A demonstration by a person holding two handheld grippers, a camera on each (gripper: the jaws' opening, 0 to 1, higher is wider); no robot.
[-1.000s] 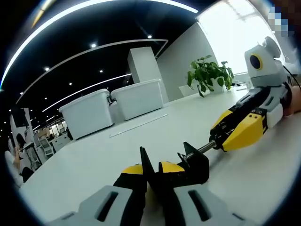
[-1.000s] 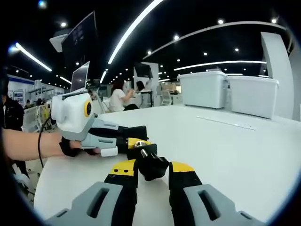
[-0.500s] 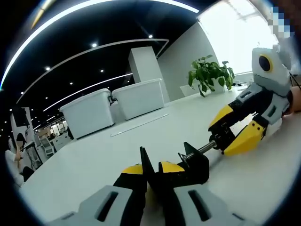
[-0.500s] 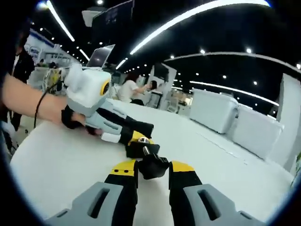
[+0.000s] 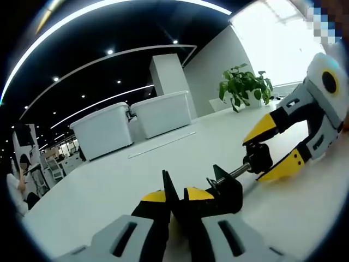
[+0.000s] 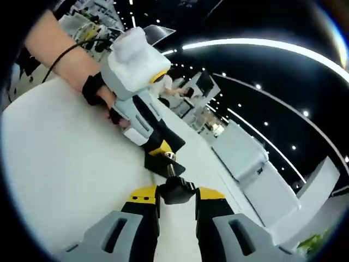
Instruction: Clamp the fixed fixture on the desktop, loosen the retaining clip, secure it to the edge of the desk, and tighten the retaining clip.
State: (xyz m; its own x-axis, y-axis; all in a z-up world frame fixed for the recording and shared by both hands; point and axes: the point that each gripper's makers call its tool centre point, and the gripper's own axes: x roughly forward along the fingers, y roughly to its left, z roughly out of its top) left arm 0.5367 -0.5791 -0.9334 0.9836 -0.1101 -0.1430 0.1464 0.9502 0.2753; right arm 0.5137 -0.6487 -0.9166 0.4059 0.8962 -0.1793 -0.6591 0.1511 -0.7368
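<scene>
The black clamp fixture (image 5: pixel 224 191) lies on the white desk (image 5: pixel 98 185), and my left gripper (image 5: pixel 175 196) is shut on its flat end. From the body a metal screw (image 5: pixel 240 172) runs to a black knob (image 5: pixel 258 157). My right gripper (image 5: pixel 259 158) comes in from the right, rolled on its side, with its yellow tips above and below the knob. In the right gripper view the knob (image 6: pixel 175 190) sits pinched in my right gripper (image 6: pixel 176 193). Beyond it the clamp body (image 6: pixel 162 165) is held by the left gripper (image 6: pixel 159 148), with a person's hand (image 6: pixel 101 90) behind.
Two white lidded bins (image 5: pixel 103 131) (image 5: pixel 161 113) stand at the back of the desk, with a thin strip (image 5: pixel 161 144) lying in front of them. A potted plant (image 5: pixel 242 87) is at the far right. People sit at desks far off (image 6: pixel 172 87).
My right gripper has rolled around the knob while staying clamped on it, so the right gripper view has tilted steeply. The left gripper and the clamp body have stayed put.
</scene>
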